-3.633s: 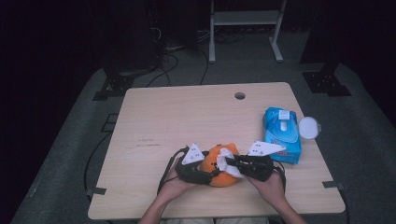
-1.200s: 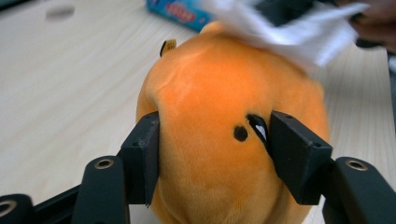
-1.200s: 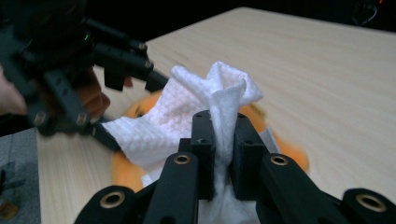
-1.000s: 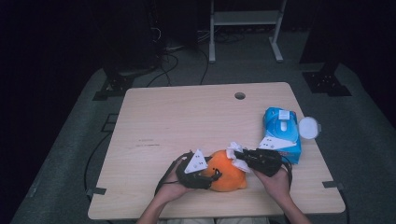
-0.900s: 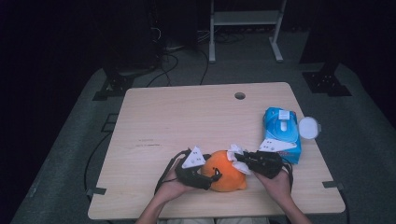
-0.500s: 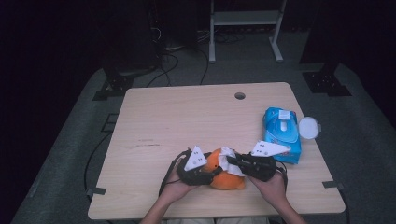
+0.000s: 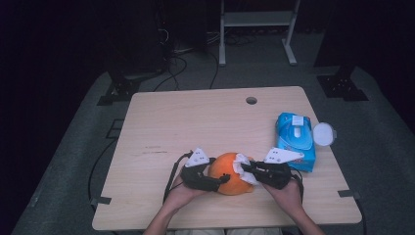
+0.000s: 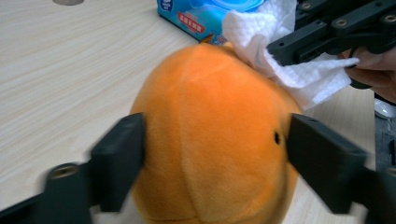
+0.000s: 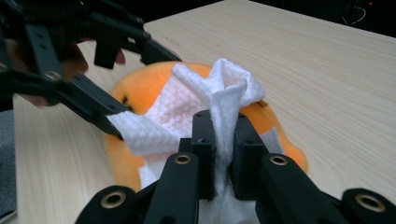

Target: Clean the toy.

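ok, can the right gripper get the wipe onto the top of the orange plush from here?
Probably yes. The right gripper pinches the wipe, which already lies on the orange plush. The left gripper straddles the sides, leaving the top free.

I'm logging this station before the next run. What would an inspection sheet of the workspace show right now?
Surface: light wooden table, round hole near its far edge.
Job's things: orange plush toy at the near edge; white wipe draped on it.
Clutter: blue wipes pack at the table's right side, white lid beside it.
Grippers: left claw straddles the toy, jaws just opened wider, pads off the plush; right claw shut on the wipe.
Cables: one trails from the left claw; more on the floor beyond the table.
Surroundings: dark room, grey floor mat, metal stand legs behind.
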